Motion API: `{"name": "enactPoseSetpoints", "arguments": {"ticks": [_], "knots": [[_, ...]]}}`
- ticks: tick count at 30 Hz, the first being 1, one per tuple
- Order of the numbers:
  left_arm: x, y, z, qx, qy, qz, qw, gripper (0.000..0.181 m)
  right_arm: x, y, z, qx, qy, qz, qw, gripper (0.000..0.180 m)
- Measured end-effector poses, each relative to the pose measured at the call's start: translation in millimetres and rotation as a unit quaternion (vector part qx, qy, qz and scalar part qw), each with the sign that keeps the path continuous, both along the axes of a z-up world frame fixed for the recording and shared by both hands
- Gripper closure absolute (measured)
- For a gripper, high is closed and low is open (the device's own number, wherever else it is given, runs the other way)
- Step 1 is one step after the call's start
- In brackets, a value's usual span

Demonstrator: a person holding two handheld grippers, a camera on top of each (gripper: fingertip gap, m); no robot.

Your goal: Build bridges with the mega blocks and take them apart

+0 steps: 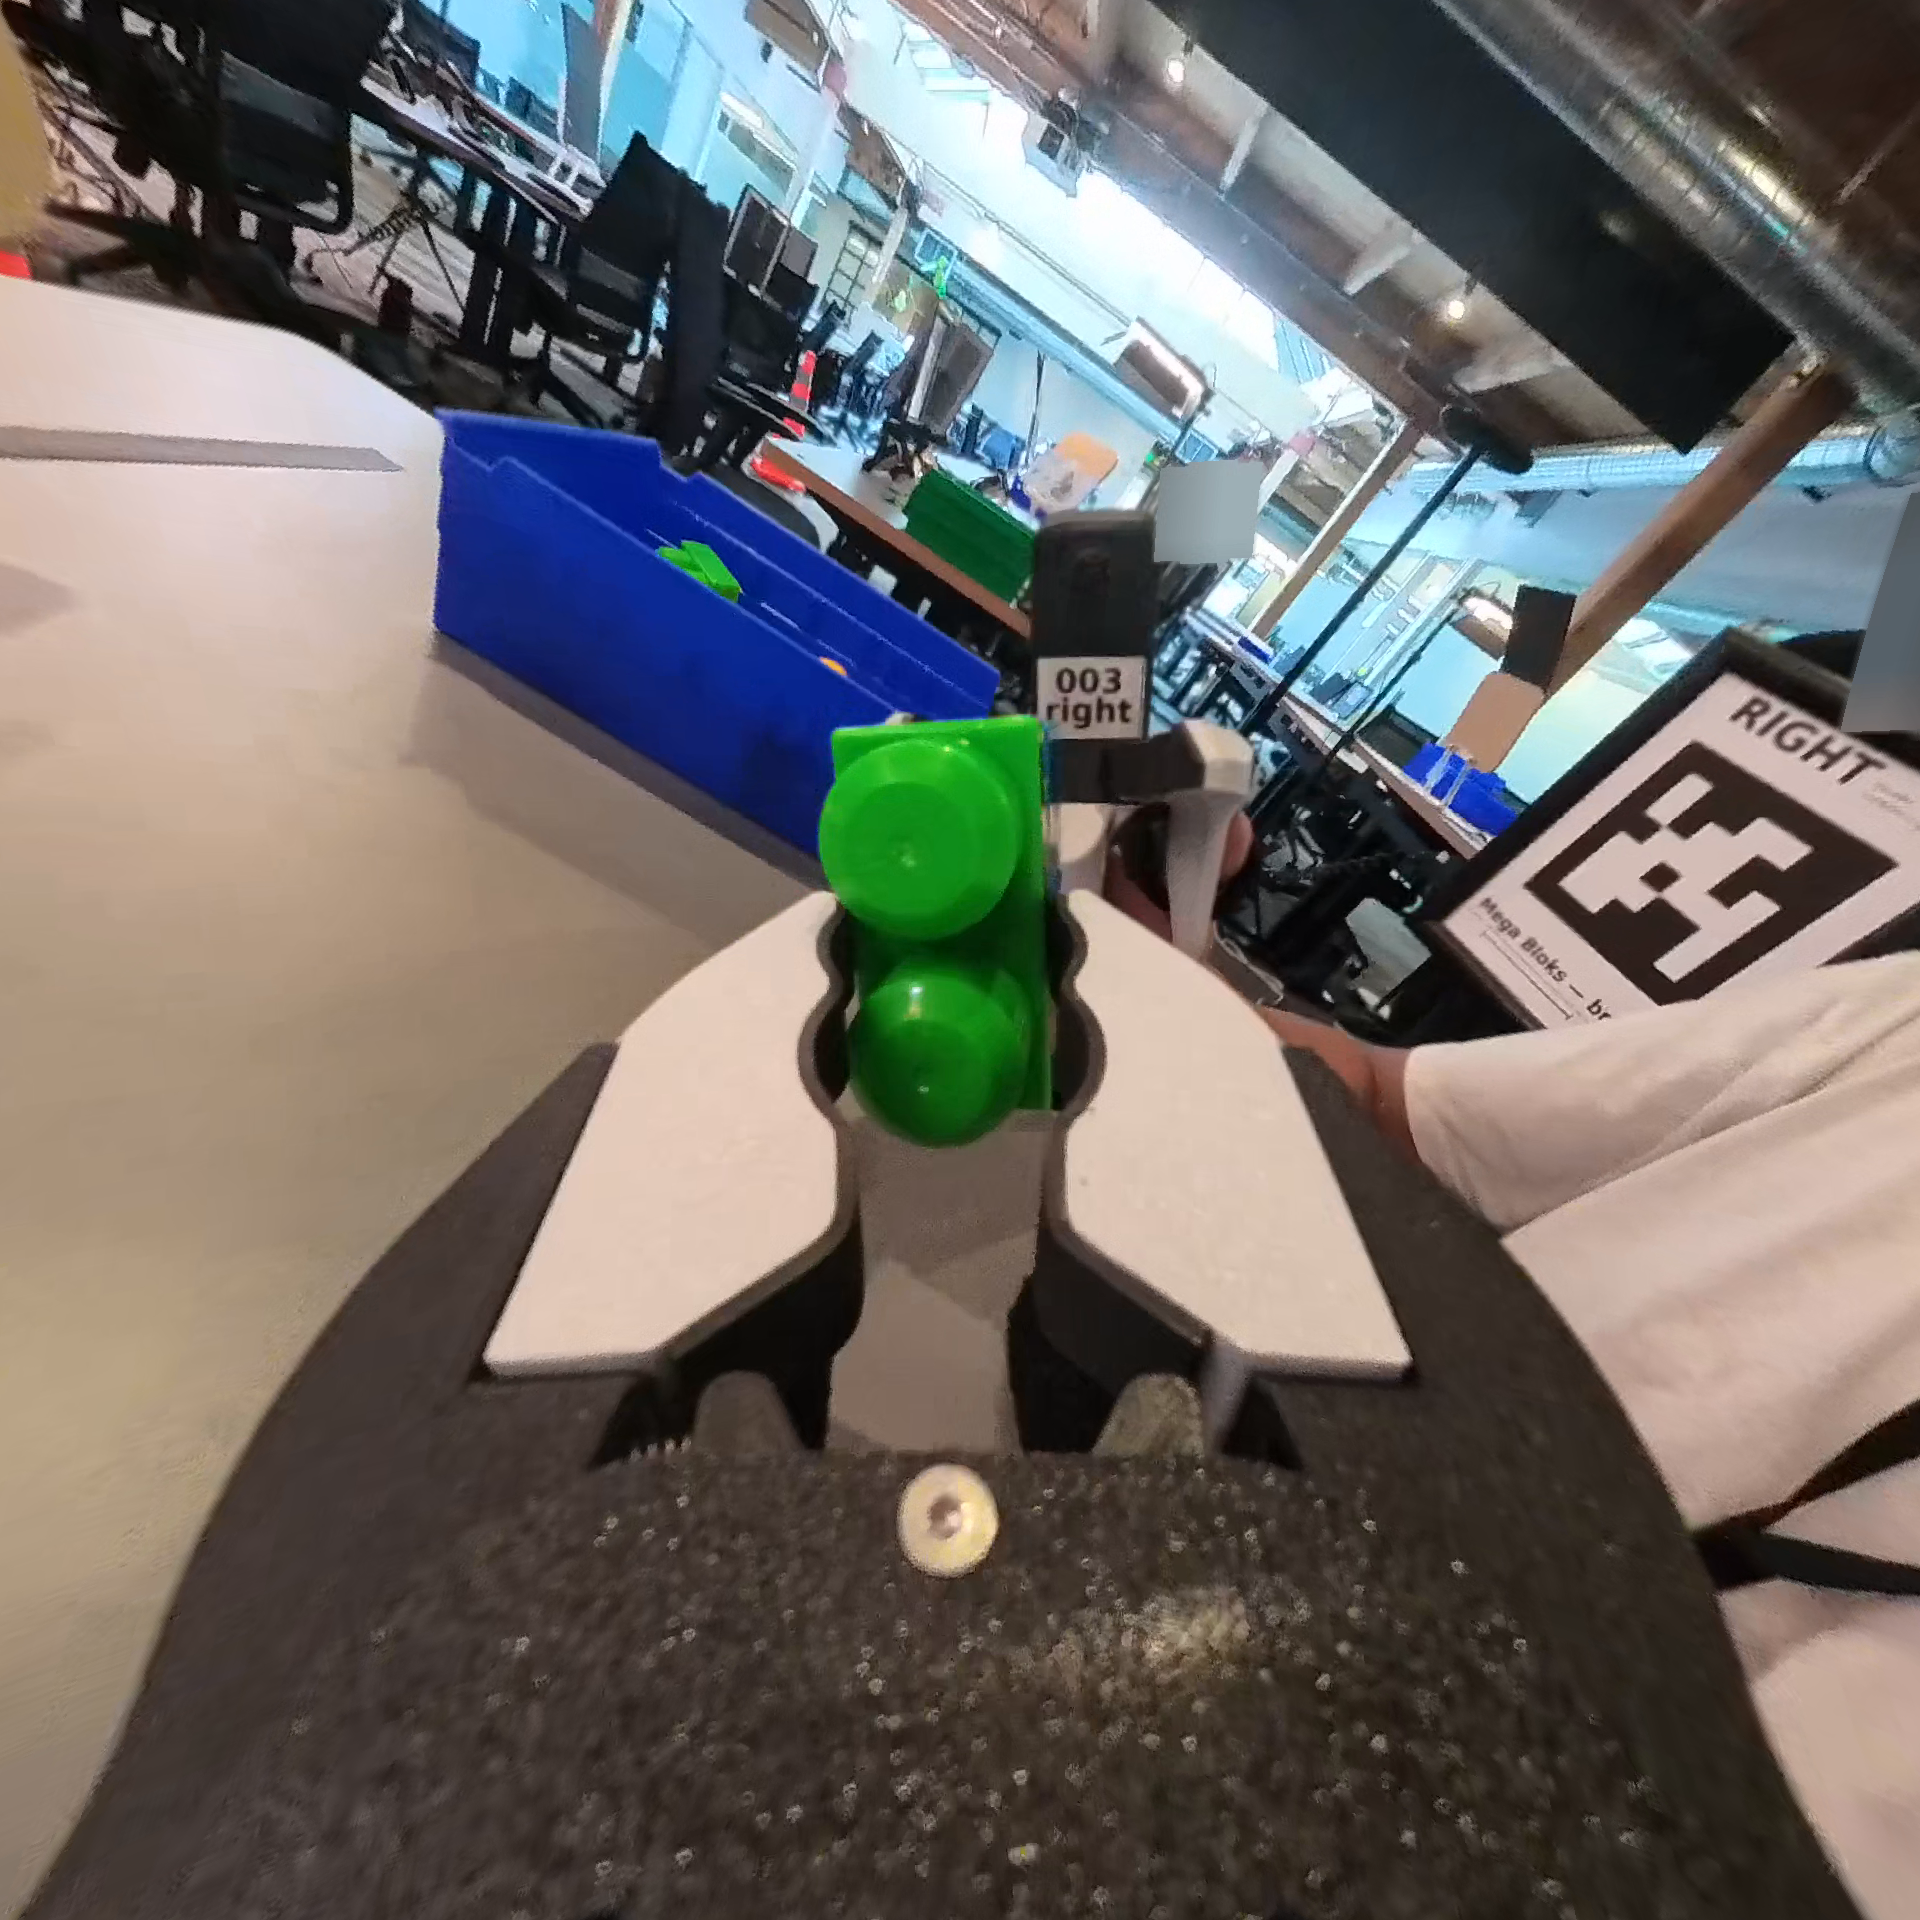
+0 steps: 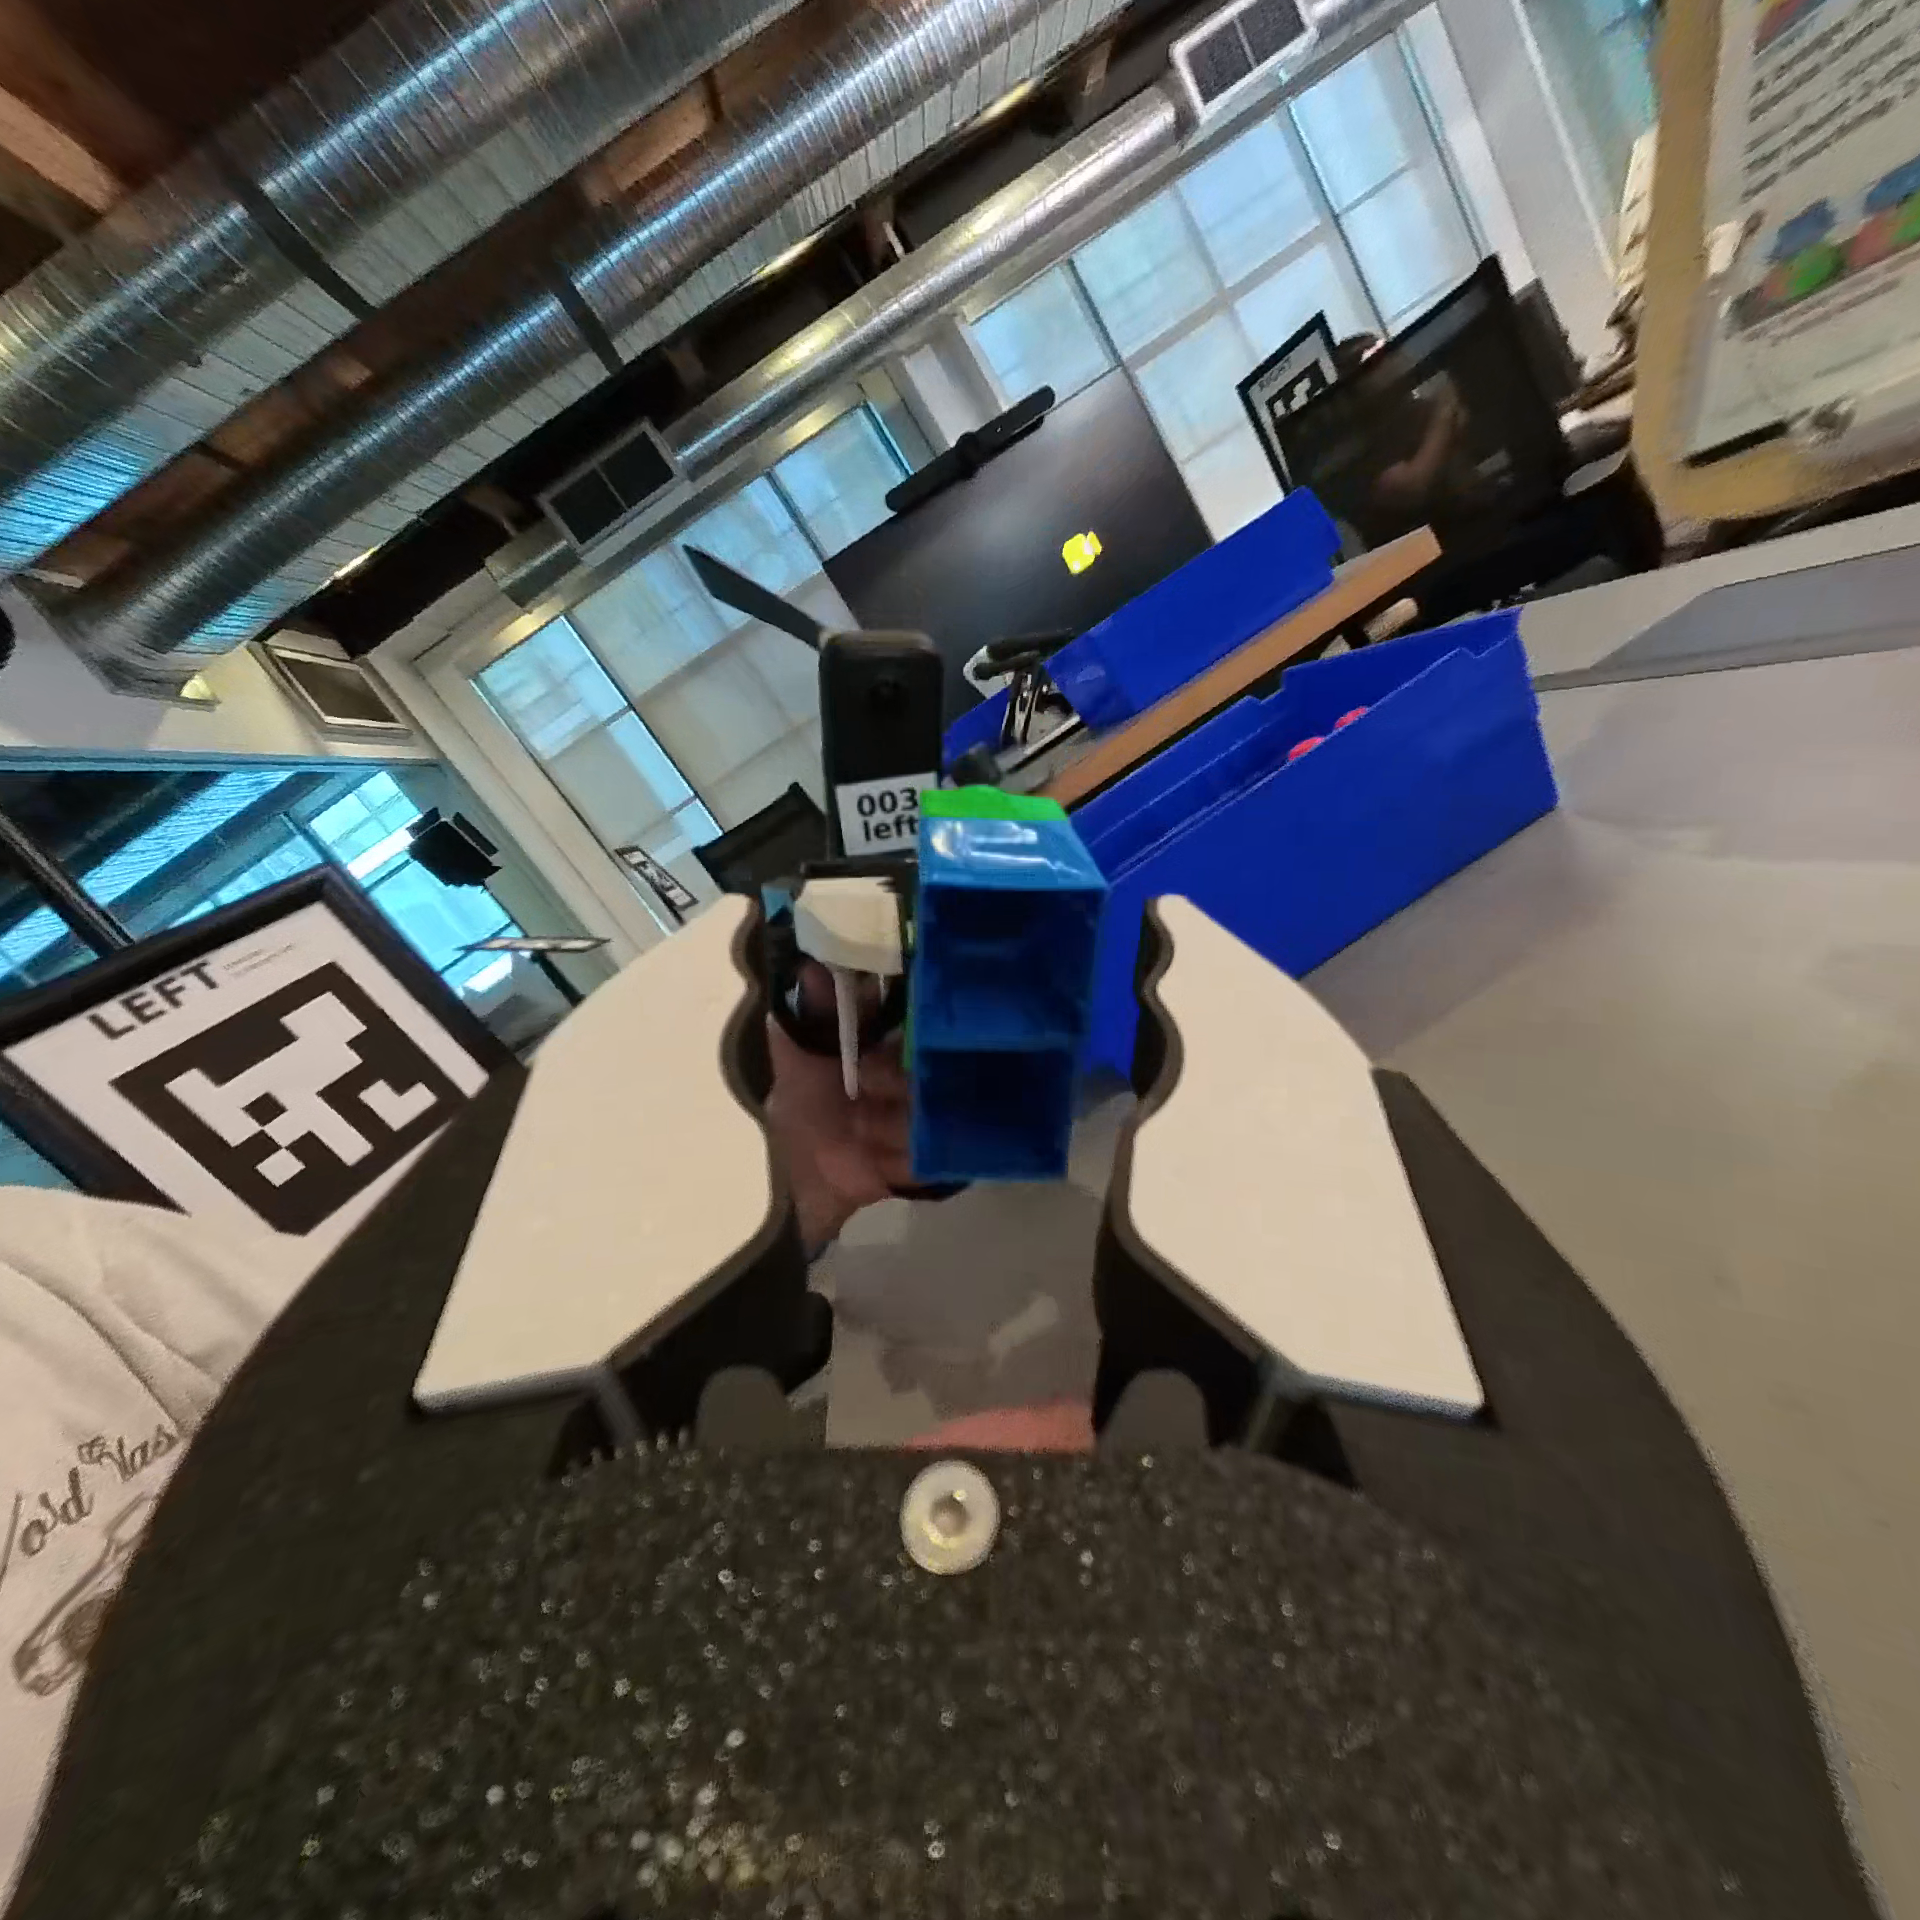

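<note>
**A:** Start with the big things. The grey table (image 1: pixel 260 831) runs off to your left, and the blue bin (image 1: pixel 665 623) sits on it with a few loose blocks inside, well apart from your grippers. Both grippers are lifted off the table and face each other.

**B:** And what am I holding?

**A:** Your left gripper (image 1: pixel 951 997) is clamped on the green block (image 1: pixel 940 935), studs turned toward its camera. From the right wrist view, a blue block (image 2: pixel 997 1018) hangs with its hollow underside toward you, and a sliver of green shows behind its top edge, so the two seem stuck together. Your right gripper (image 2: pixel 945 997) stands apart around the blue block, with a gap on either side.

**B:** So which step is this?

**A:** I'd judge taking apart: one block pinned, the other not yet gripped. Next you'd close the right fingers squarely on the blue block's side walls, then pull or rock it off the green one, keeping the left grip firm.
</note>
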State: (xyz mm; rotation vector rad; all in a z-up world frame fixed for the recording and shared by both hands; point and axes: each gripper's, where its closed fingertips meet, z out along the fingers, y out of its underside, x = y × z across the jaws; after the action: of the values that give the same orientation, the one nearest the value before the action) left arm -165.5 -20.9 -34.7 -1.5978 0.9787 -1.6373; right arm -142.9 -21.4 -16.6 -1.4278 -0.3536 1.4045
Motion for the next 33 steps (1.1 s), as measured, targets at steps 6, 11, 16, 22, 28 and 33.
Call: {"name": "enactPoseSetpoints", "arguments": {"ticks": [6, 11, 16, 22, 28, 33], "knots": [[1, 1, -5, -0.027, -0.029, 0.013, 0.999, 0.146, -8, 10, -15, -0.010, 0.000, -0.012, 1.000, 0.144], [-11, 8, 16, -0.027, -0.091, 0.041, 0.995, 0.147, -2, 5, -6, 0.008, 0.014, -0.026, 1.000, 0.145], [-55, 37, 35, -0.020, -0.123, 0.092, 0.988, 0.147, 26, 3, -26, -0.010, -0.001, -0.048, 0.999, 0.145], [-30, 22, -23, 0.135, 0.071, 0.144, 0.978, 0.147, 55, 6, -70, 0.008, -0.185, -0.174, 0.967, 0.144], [-24, 23, -40, 0.189, 0.108, 0.185, 0.958, 0.147, 102, -17, -66, 0.043, -0.301, -0.280, 0.911, 0.144], [-15, 19, -62, 0.150, 0.120, 0.150, 0.970, 0.147, 147, -32, -31, 0.066, -0.362, -0.324, 0.871, 0.144]]}}
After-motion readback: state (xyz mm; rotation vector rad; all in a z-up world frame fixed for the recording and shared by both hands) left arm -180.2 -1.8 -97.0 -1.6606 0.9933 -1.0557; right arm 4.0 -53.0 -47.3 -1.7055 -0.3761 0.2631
